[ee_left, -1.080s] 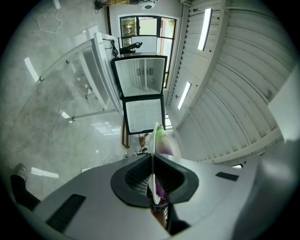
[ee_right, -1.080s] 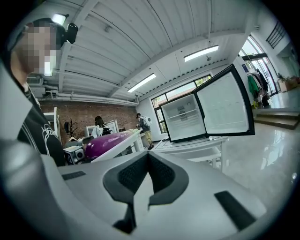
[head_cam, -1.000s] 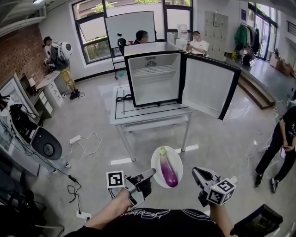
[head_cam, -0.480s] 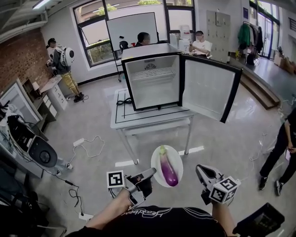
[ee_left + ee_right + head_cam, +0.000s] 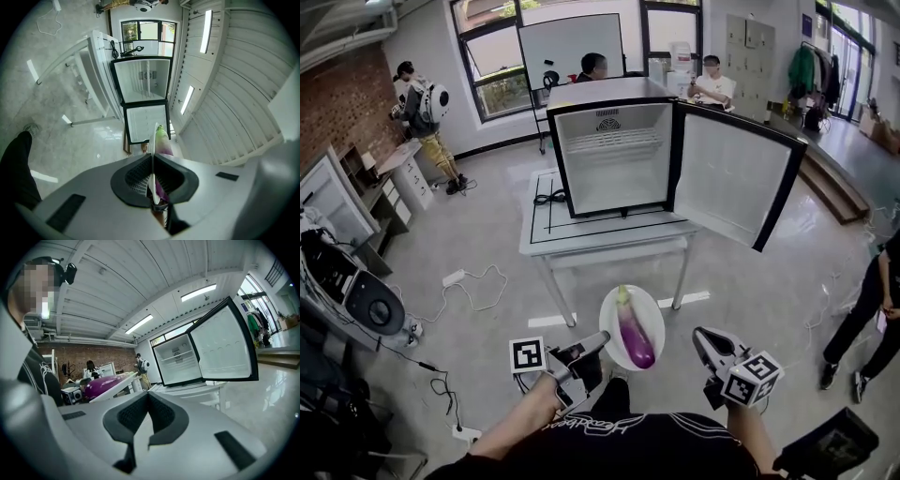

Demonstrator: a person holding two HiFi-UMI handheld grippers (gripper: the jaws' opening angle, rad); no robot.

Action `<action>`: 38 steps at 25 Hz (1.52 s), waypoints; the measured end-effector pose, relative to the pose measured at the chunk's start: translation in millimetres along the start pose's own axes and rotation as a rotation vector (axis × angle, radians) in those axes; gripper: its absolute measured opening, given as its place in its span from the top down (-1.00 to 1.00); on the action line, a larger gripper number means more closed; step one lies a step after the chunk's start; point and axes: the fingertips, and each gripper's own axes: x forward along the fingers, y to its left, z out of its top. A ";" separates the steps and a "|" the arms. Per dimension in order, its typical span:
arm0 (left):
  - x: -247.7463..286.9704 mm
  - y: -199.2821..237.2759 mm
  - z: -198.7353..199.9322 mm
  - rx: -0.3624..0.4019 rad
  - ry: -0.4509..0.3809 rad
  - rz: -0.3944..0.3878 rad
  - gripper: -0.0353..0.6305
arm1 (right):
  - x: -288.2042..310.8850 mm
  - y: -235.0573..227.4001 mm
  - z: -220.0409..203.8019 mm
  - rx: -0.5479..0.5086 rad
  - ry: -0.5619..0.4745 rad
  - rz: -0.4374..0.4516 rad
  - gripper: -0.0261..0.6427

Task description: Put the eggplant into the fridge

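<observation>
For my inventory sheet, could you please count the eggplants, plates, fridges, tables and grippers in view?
Eggplant: 1
Plate: 1
Fridge: 1
Table: 1
Grippers: 2, left gripper and right gripper
Total: 6

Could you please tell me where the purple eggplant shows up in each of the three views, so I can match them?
Head view: glossy purple eggplant lies on a white round plate, bottom centre.
Left gripper view: eggplant just below centre, green cap uppermost.
Right gripper view: eggplant at mid-left.
Shared landmark: the open white fridge, beyond the eggplant in every view.
</observation>
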 end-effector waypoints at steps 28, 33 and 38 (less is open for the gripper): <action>134.5 27.3 320.3 0.027 0.007 0.007 0.83 | 306.5 -143.1 83.9 -0.010 0.084 0.002 0.90; 148.2 37.9 357.3 0.025 0.000 0.009 0.83 | 333.5 -163.8 97.2 -0.022 0.082 -0.029 0.90; 162.5 46.8 374.3 0.033 0.013 0.019 0.83 | 345.4 -180.1 97.6 -0.013 0.066 -0.056 0.90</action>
